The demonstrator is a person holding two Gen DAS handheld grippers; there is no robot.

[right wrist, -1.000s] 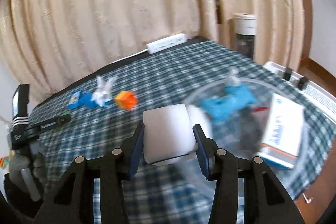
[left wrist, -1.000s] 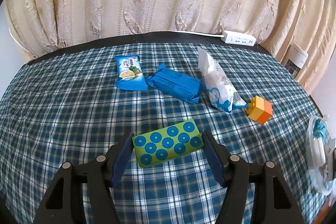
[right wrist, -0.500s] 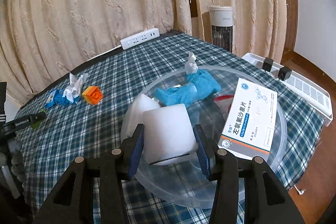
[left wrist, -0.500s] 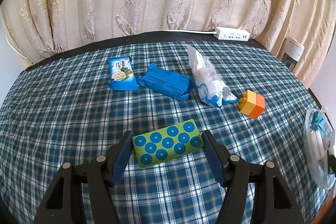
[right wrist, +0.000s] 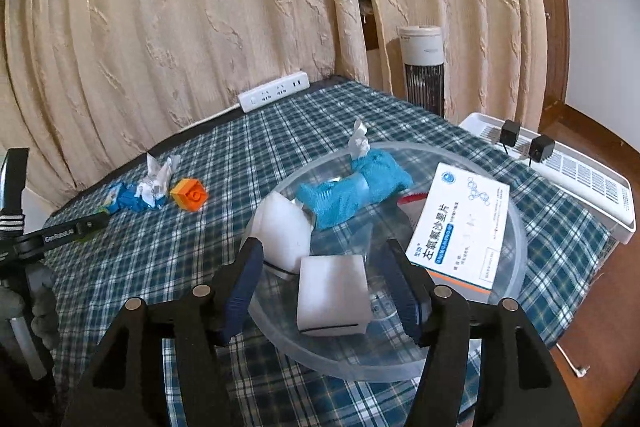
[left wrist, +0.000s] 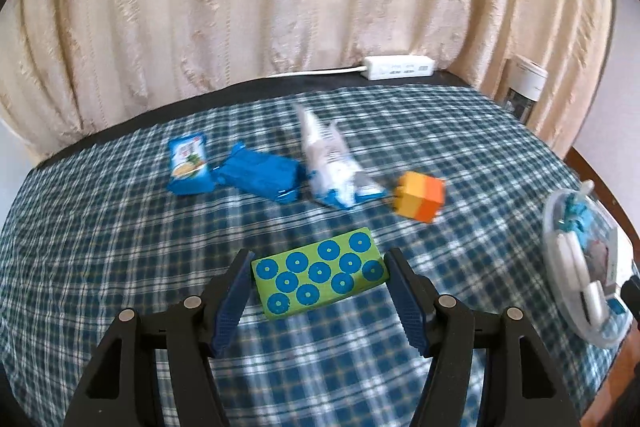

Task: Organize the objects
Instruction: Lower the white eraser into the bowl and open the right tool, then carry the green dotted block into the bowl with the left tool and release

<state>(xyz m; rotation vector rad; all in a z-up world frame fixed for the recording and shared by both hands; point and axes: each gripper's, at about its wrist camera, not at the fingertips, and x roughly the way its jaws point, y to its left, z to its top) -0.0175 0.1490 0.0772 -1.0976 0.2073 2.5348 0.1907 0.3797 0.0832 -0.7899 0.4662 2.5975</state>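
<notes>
My left gripper (left wrist: 319, 261) is shut on a green block with blue dots (left wrist: 320, 277), held above the checked tablecloth (left wrist: 100, 247). My right gripper (right wrist: 324, 251) hangs over the clear plastic bowl (right wrist: 360, 367), its jaws opening. A white block (right wrist: 332, 297) lies between them in the bowl, with a gap on each side. Also in the bowl are a white medicine box (right wrist: 460, 227), a blue packet (right wrist: 356, 187) and another white piece (right wrist: 284, 231). The same bowl (left wrist: 560, 211) shows at the right edge of the left wrist view.
An orange and yellow brick (left wrist: 420, 201), a white-blue packet (left wrist: 332, 159), a blue packet (left wrist: 260, 175) and a small snack packet (left wrist: 188, 165) lie across the cloth. A power strip (left wrist: 398, 67) rests by the curtain. A white heater (right wrist: 568, 167) and a tower fan (right wrist: 424, 67) stand past the table's right edge.
The right jaws have spread and let go of the white block, which now rests in the bowl. The left gripper has carried the green block rightward, bringing more of the bowl into view.
</notes>
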